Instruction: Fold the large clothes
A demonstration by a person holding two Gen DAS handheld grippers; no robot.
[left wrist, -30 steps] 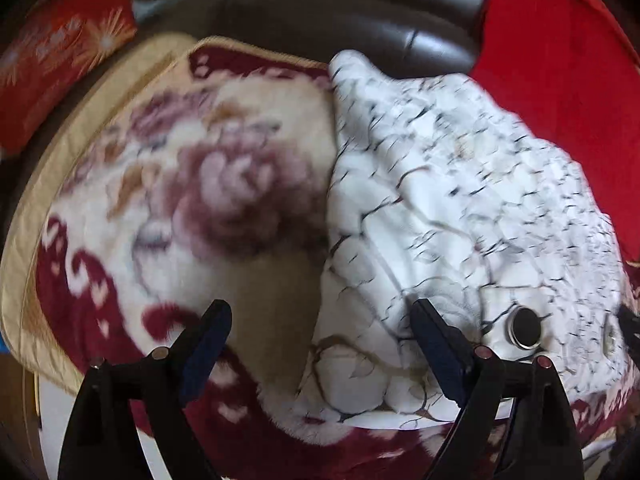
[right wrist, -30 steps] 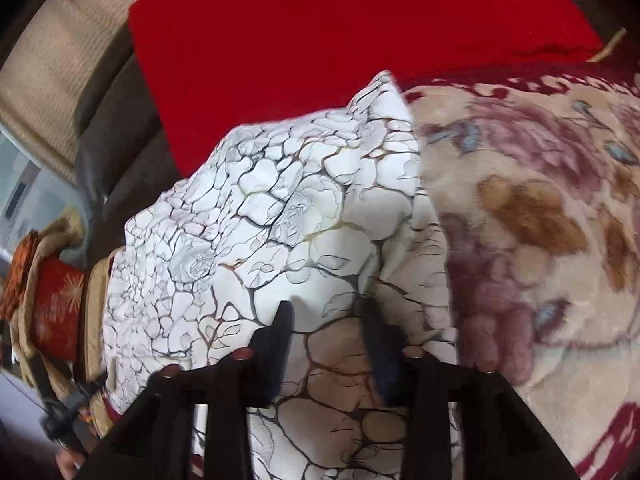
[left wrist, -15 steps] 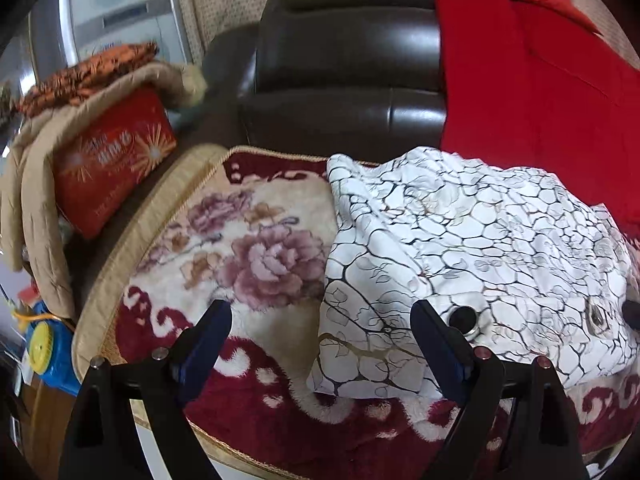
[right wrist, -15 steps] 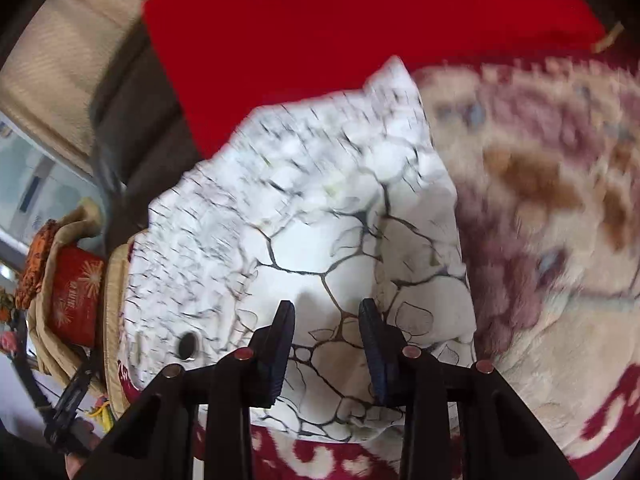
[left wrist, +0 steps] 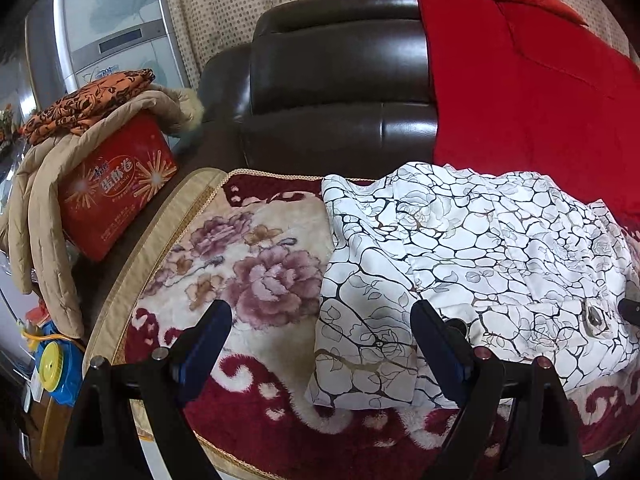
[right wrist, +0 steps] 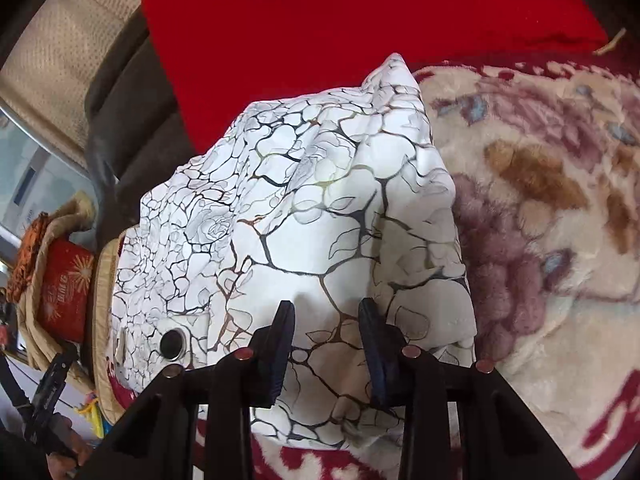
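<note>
Claws differ in spread: the left claw [left wrist: 322,334] gapes wide above the floral blanket [left wrist: 248,248], gripping nothing, beside the folded white crackle-print garment [left wrist: 460,256] lying on that blanket. The right claw [right wrist: 326,322] stands narrowly parted over the garment [right wrist: 304,216], nothing pinched.

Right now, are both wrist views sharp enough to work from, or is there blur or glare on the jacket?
Left wrist view: sharp, even light, the white jacket readable, strong fisheye bending at the edges. Right wrist view: also sharp, with a bright washed-out patch on the jacket just above the fingers and black corners.
</note>
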